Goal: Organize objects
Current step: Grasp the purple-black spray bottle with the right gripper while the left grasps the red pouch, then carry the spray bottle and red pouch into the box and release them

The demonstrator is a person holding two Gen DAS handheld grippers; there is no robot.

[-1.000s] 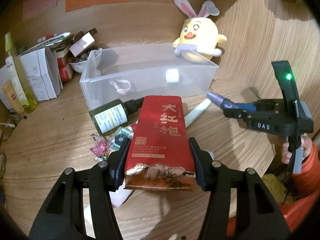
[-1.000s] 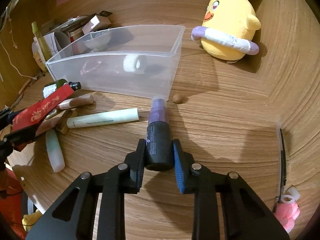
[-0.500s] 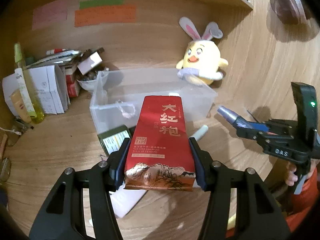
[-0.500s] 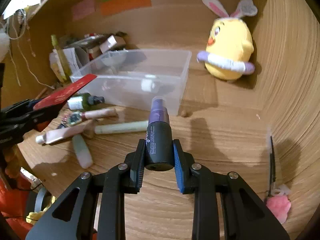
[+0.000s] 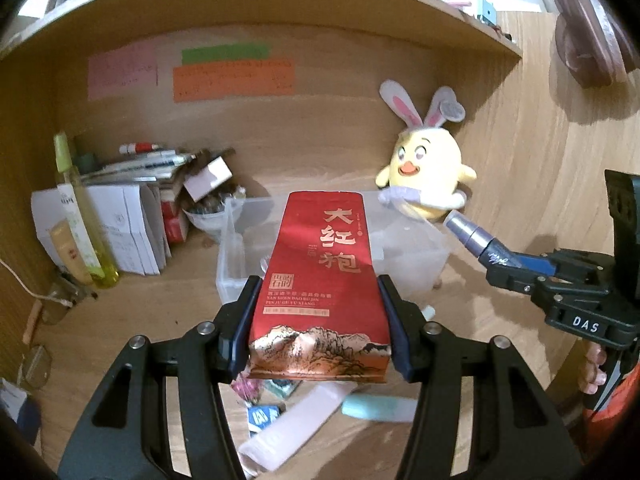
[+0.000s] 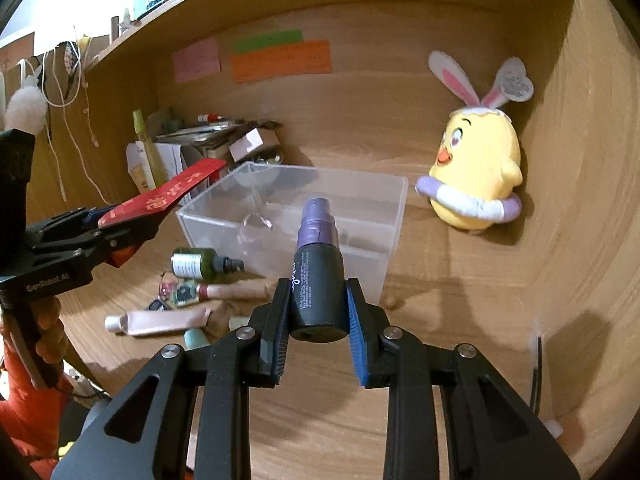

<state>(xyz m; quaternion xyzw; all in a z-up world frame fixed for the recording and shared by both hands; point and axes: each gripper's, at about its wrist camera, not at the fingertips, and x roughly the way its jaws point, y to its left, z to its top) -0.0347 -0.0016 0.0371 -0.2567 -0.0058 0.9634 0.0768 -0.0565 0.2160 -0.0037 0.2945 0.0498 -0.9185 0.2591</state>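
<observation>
Far left of the right wrist view: left gripper [image 6: 132, 220] raised, clamped on the red pouch [image 6: 160, 200]. Below it, low on the desk: green bottle [image 6: 200, 266], pink tubes [image 6: 160, 322]. Centre frame: clear bin [image 6: 394, 216] behind the right gripper [image 6: 318, 322], clenched around the spray bottle [image 6: 320, 276], held above the desk. Upper right: chick plush [image 6: 476, 176].

Red pouch [image 5: 320, 280] with gold characters and mountain print; black, purple-capped spray bottle [image 6: 319, 276]; yellow chick plush [image 6: 476, 176].
</observation>
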